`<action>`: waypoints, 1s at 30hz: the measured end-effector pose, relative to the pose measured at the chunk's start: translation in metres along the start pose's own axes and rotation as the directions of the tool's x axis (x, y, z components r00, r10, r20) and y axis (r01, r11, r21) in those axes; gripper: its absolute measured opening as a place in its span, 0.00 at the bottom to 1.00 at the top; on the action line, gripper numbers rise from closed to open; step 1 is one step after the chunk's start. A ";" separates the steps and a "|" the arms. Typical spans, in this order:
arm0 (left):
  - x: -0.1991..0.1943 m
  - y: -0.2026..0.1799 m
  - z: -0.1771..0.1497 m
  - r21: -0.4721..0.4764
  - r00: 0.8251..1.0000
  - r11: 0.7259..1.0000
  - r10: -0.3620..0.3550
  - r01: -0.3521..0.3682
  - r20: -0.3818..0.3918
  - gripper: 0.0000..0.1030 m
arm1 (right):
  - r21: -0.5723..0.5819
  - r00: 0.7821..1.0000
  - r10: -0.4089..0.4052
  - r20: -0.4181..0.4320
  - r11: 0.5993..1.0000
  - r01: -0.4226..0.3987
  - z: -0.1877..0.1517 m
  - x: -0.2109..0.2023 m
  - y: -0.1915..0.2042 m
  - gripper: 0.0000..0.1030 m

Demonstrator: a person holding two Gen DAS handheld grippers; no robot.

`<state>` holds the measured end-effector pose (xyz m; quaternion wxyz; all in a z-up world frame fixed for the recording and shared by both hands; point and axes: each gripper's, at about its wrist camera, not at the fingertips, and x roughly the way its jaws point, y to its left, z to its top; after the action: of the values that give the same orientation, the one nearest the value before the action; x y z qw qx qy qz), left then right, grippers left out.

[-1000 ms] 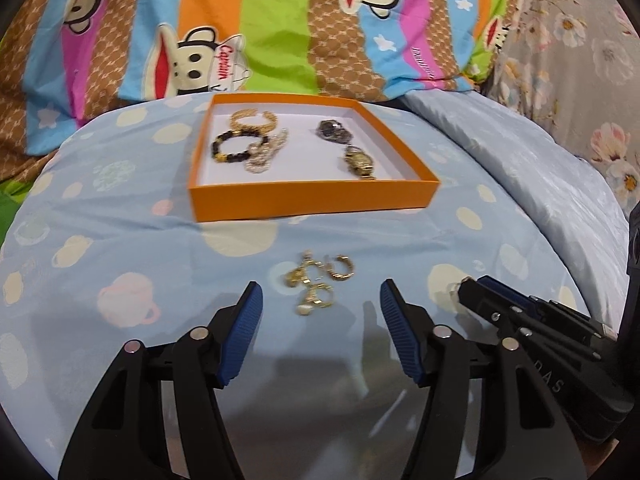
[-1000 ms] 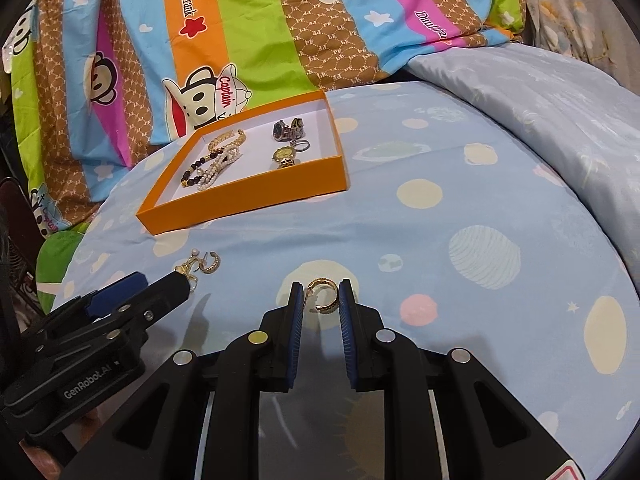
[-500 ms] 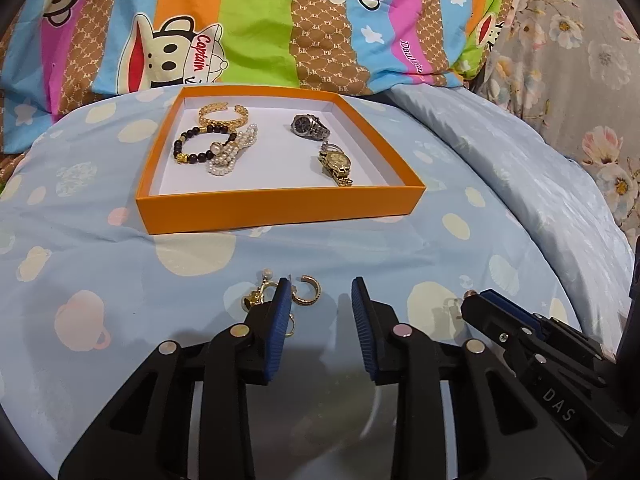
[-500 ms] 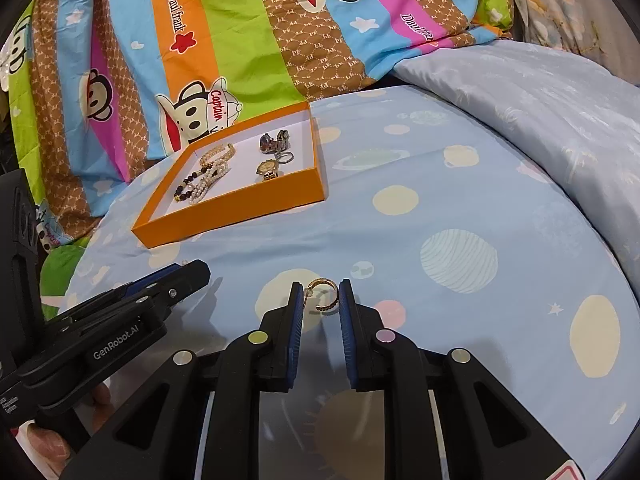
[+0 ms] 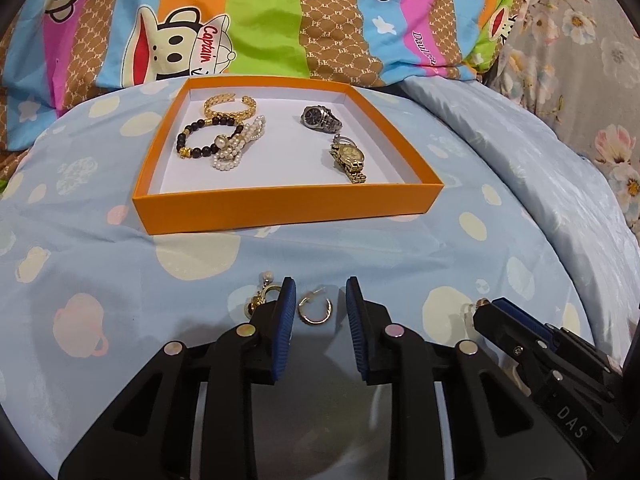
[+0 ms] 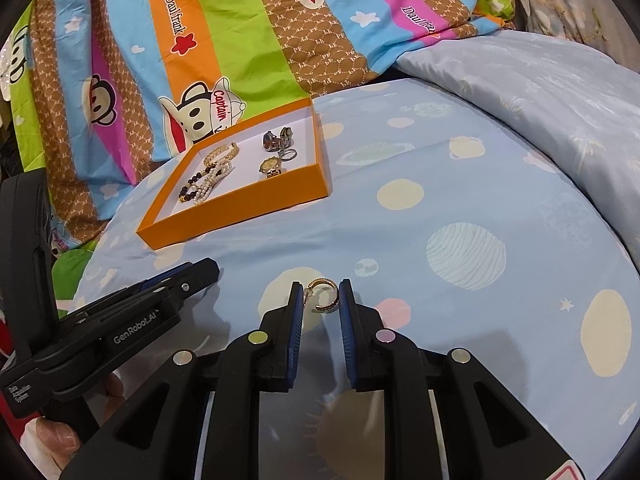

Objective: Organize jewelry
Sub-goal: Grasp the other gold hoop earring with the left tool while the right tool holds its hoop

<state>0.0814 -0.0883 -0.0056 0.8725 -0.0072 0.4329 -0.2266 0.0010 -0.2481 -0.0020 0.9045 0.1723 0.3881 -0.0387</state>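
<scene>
An orange tray (image 5: 280, 204) on the blue bedspread holds bracelets (image 5: 224, 136) and two watches (image 5: 347, 156); it also shows in the right wrist view (image 6: 240, 208). My left gripper (image 5: 319, 306) is open, its pads straddling a gold hoop earring (image 5: 316, 310) lying on the sheet, not touching it. More gold and pearl earrings (image 5: 260, 298) lie just left of its left finger. My right gripper (image 6: 320, 298) is shut on another gold hoop earring (image 6: 322, 296), held between its pads above the bedspread.
A striped monkey-print pillow (image 5: 280, 20) lies behind the tray. A folded pale blue quilt (image 6: 540, 92) rises at the right. The right gripper's body (image 5: 552, 364) shows at the lower right of the left wrist view; the left gripper's body (image 6: 100, 328) at the lower left of the right wrist view.
My left gripper has narrowed and moved right, from around the earring cluster to around the single hoop. My right gripper has kept its hoop and lifted slightly.
</scene>
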 end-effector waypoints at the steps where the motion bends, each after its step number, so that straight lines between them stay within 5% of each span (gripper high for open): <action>1: 0.000 0.000 0.001 0.001 1.000 1.000 0.001 -0.001 0.000 0.24 | 0.001 1.000 0.000 -0.001 1.000 0.000 0.000 0.000 0.000 0.16; 21: -0.009 0.002 -0.008 -0.001 0.998 0.998 -0.067 0.067 0.004 0.09 | -0.009 1.000 -0.016 0.011 1.000 0.016 -0.002 -0.004 0.003 0.16; 25: -0.016 0.005 -0.014 -0.022 0.998 0.998 -0.061 0.062 0.023 0.35 | -0.008 1.000 -0.016 0.013 1.000 0.017 -0.002 -0.004 0.003 0.16; 30: -0.016 -0.002 -0.014 0.011 0.998 0.999 -0.052 0.052 0.018 0.36 | -0.010 1.000 -0.013 0.015 1.000 0.014 -0.002 -0.005 0.004 0.16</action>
<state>0.0616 -0.0814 -0.0023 0.8703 -0.0161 0.4232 -0.2514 -0.0033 -0.2443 0.0011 0.9079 0.1647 0.3829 -0.0440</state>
